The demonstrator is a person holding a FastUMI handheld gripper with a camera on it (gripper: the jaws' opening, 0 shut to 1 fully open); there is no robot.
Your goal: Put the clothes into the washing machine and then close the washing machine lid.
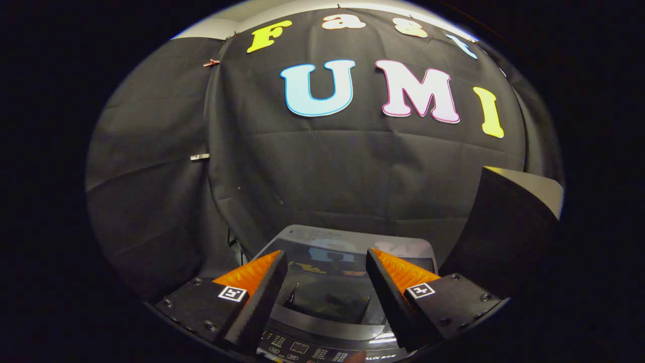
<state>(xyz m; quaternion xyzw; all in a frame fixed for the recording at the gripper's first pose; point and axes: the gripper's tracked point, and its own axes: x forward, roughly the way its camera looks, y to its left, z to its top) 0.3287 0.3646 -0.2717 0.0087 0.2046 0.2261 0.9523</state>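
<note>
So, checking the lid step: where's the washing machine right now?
The washing machine sits just ahead of and below the open gripper, its lid down, against the booth's black cloth wall.

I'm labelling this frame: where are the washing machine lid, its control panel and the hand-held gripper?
washing machine lid (330,295): gripper view, dark glass centre.
control panel (302,349): gripper view, button strip.
hand-held gripper (326,259): gripper view, open, midway between fingertips.

Overall illumination is dim, and the matte black cloth wall (352,166) absorbs most light. The glossy dark lid of the grey washing machine (347,252) reflects the wall behind it. A small bright glare strip sits on the control panel (322,350). Fisheye distortion bends straight lines towards the edges. The open tongs (326,264) appear sharp.
</note>
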